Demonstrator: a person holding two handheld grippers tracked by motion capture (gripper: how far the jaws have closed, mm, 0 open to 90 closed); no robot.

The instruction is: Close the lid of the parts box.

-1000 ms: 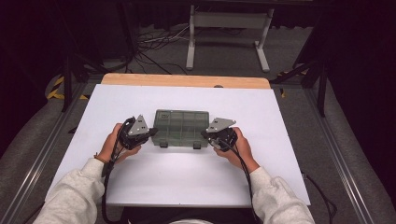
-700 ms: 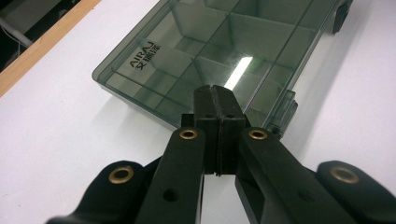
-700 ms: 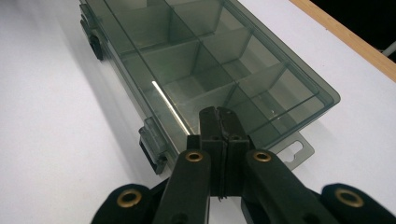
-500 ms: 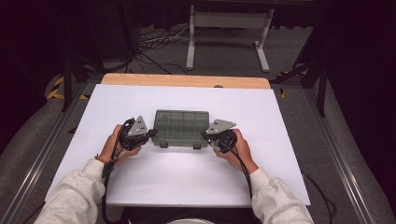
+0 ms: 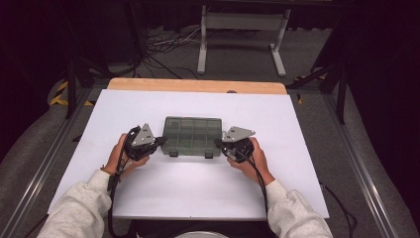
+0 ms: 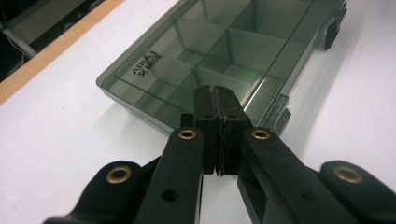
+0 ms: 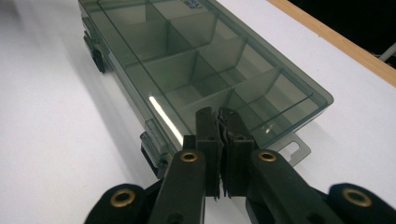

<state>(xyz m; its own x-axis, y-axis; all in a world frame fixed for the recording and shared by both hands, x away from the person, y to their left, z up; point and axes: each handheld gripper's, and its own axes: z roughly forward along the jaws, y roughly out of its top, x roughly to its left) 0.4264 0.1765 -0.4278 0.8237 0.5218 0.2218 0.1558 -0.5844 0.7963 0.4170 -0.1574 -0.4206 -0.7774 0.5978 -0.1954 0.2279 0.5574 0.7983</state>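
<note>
Down at about eight o'clock on the white tabletop (image 5: 163, 193), the left gripper (image 5: 159, 141) rests in the person's left hand (image 5: 120, 156), its tip aimed toward three o'clock at the left end of the organiser box (image 5: 192, 135). In the left gripper view its black jaws are pressed together with nothing between them, their tip over the box's near left corner. At the middle of the tabletop the smoky, see-through box lies flat with its lid down, its dividers visible through the lid and two dark latches (image 5: 172, 153) along its six o'clock edge. At the box's right end, the right gripper (image 5: 218, 144) points toward nine o'clock, held by the right hand (image 5: 252, 158); in the right gripper view its jaws are likewise together and empty, just short of the box's corner.
</note>
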